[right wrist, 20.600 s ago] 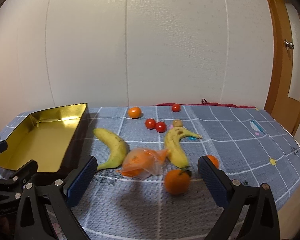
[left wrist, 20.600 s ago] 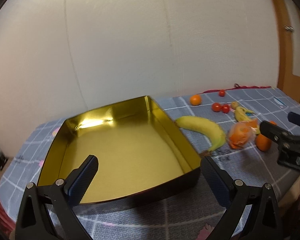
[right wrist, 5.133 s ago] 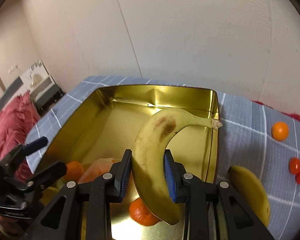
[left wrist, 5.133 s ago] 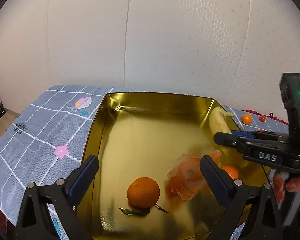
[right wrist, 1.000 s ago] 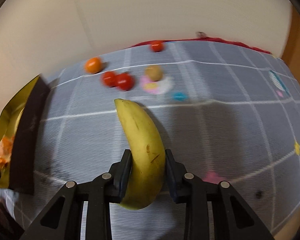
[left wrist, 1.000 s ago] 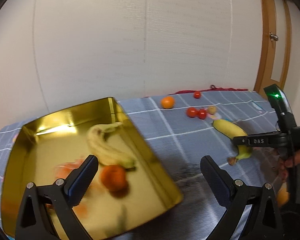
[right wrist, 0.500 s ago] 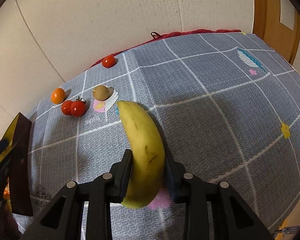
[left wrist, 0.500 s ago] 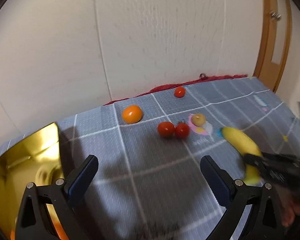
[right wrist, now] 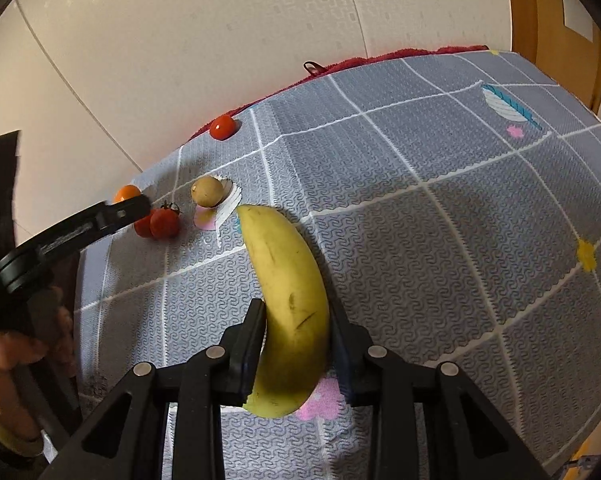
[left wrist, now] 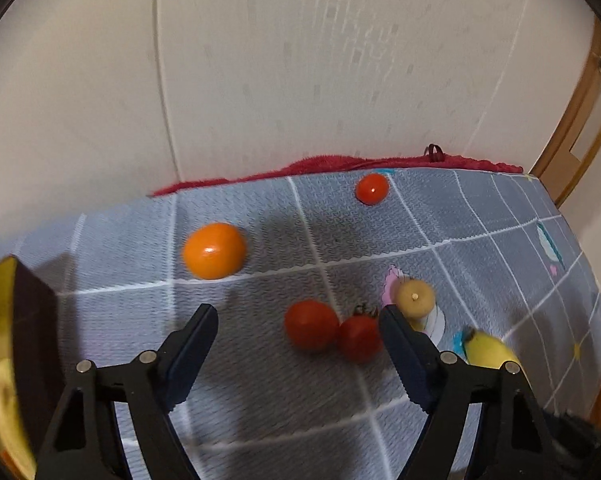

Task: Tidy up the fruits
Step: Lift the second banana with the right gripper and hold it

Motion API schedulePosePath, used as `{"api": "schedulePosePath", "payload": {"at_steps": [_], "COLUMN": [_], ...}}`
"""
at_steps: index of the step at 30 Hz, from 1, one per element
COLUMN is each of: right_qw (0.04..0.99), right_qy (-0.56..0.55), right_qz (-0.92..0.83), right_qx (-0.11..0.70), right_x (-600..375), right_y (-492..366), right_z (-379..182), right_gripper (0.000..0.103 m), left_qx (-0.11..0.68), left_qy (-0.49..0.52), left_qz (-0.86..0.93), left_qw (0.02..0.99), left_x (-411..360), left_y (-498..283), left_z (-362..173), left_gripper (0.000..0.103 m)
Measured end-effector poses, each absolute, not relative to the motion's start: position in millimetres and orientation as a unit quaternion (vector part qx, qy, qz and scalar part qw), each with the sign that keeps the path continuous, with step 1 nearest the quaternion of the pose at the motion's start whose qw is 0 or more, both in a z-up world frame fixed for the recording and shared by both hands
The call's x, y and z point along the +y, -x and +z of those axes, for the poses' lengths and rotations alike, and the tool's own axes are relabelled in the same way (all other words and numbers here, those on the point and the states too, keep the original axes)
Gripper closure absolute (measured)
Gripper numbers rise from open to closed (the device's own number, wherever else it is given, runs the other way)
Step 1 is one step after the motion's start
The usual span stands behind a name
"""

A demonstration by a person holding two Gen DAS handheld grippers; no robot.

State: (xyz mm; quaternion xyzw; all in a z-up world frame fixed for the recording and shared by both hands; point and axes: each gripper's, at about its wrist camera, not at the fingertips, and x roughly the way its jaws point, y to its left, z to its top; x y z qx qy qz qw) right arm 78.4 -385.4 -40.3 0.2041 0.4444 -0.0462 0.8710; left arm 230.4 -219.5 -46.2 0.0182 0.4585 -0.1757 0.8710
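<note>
My right gripper (right wrist: 298, 320) is shut on a yellow banana (right wrist: 288, 300), held just above the grey checked cloth. My left gripper (left wrist: 296, 328) is open, its fingers either side of two red tomatoes (left wrist: 332, 332) lying on the cloth. An orange (left wrist: 214, 250) sits beyond the left finger, a small tan fruit (left wrist: 414, 298) by the right finger, and a lone tomato (left wrist: 372, 189) lies near the wall. In the right wrist view the left gripper's finger (right wrist: 100, 220) reaches over the tomatoes (right wrist: 160, 222). The gold tin (left wrist: 4, 360) shows at the far left edge.
A wall and a red towel (left wrist: 340, 166) close off the back of the cloth-covered table (right wrist: 440, 220). A wooden door frame (left wrist: 572, 120) stands at the right. A hand (right wrist: 12, 360) holds the left gripper at the left of the right wrist view.
My left gripper has moved forward and down, so the two tomatoes now lie between its fingers. The right gripper still holds the banana and has shifted slightly.
</note>
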Motion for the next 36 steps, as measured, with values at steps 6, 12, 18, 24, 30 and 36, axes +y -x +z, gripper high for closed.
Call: {"api": "schedulePosePath", "payload": {"at_steps": [6, 12, 18, 24, 30, 36], "right_qw": [0.871, 0.868, 0.868, 0.869, 0.870, 0.870], "right_qy": [-0.205, -0.212, -0.213, -0.209, -0.210, -0.211], "right_qz": [-0.046, -0.045, -0.048, -0.051, -0.052, -0.054], "right_qx": [0.444, 0.447, 0.446, 0.445, 0.442, 0.443], "right_x": [-384.2, -387.0, -388.1, -386.5, -386.5, -386.3], "right_y": [-78.8, -82.7, -83.8, -82.8, -80.9, -80.1], "right_z": [-39.5, -39.4, -39.9, -39.9, -39.6, -38.8], "right_gripper": [0.071, 0.071, 0.071, 0.071, 0.070, 0.070], "left_qx": [0.480, 0.484, 0.475, 0.472, 0.467, 0.454], "left_qy": [0.026, 0.018, -0.004, -0.014, -0.015, -0.046], "left_qz": [-0.171, -0.176, -0.176, -0.174, -0.183, -0.168], "left_qw": [0.860, 0.857, 0.862, 0.864, 0.865, 0.874], "left_x": [-218.3, -211.9, -202.4, -194.5, -193.8, -208.4], "left_y": [-244.3, -238.1, -220.9, -214.6, -207.8, -214.2], "left_z": [-54.7, -56.8, -56.9, -56.8, -54.0, -52.3], "left_gripper": [0.036, 0.055, 0.058, 0.070, 0.070, 0.054]}}
